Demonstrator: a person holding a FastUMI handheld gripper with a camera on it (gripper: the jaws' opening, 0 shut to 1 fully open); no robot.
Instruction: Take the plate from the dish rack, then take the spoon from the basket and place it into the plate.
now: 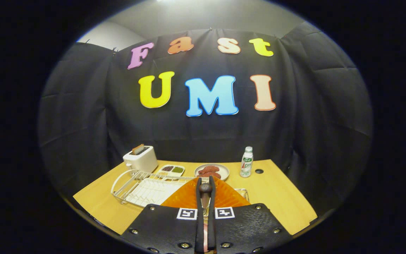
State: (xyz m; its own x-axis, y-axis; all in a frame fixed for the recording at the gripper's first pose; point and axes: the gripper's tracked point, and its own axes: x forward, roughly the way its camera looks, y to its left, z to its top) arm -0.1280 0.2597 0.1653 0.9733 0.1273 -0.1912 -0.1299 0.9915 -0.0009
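Note:
My gripper [205,186] is shut on an orange ribbed plate [183,198]. Its two black fingers [199,197] stand close together and pinch the plate's near rim. The plate hangs above the table, just to the right of the white wire dish rack [143,188], and spreads out to both sides of the fingers. Behind the plate's right edge a bit of a wire basket [242,192] peeks out. The plate hides the rest of the basket, and I cannot make out the spoon.
On the wooden table [280,201], a white toaster [140,159] stands at the back left. Beside it are a small divided dish [171,170], a grey plate of sausages [211,171] and a white bottle [246,162]. A black cable hole [259,171] lies right of the bottle.

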